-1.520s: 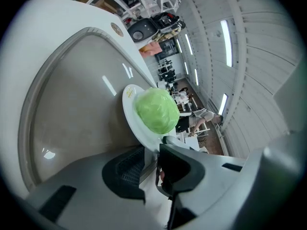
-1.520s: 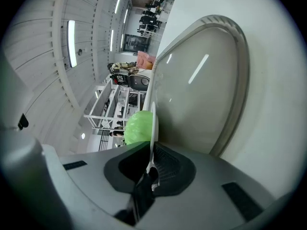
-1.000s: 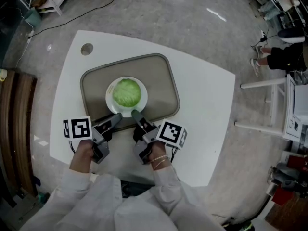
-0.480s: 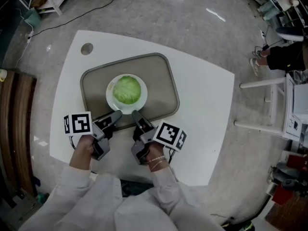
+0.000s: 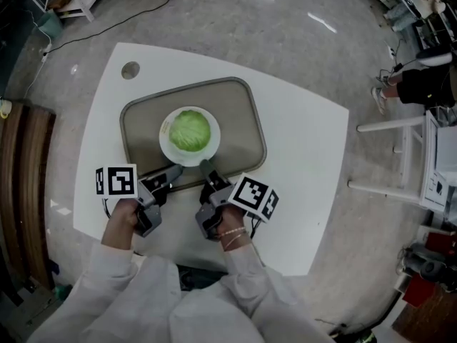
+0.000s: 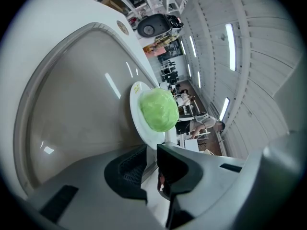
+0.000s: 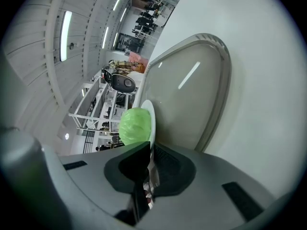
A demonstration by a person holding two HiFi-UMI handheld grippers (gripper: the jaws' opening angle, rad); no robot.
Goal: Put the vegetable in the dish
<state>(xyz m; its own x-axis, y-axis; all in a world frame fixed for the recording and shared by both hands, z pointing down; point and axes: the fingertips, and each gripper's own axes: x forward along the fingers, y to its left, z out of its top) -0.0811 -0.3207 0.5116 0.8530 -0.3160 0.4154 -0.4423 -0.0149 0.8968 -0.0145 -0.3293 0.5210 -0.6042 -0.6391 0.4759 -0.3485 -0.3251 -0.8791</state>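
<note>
Hidden: the near rim of the white round dish [image 5: 178, 157] disappears under the right tongs [image 5: 206, 166] at the dish's 5 o'clock; only the right gripper view shows the contact.
Cut off: a person [image 5: 421, 84] at the head view's 2 o'clock edge, with only dark clothing, legs and a shoe showing.
Hard to make out: the room behind the tongs in both gripper views is bent and tiny.
Tray: a grey-brown rounded rectangular plastic tray [image 5: 235, 120] lies on the white bench [image 5: 300, 156] and holds the dish in its 9 o'clock half.
Dish: it carries the round pale-green cabbage head [image 5: 189, 130] at its middle.
Right tongs: narrow, clamped on the dish's rim.
Left tongs [image 5: 173, 171]: they have just been closing and now stand narrow, pinching the tray's near rim at the dish's 7 o'clock.
Bench corner: a small round hole [image 5: 131, 70] sits at 10 o'clock.
</note>
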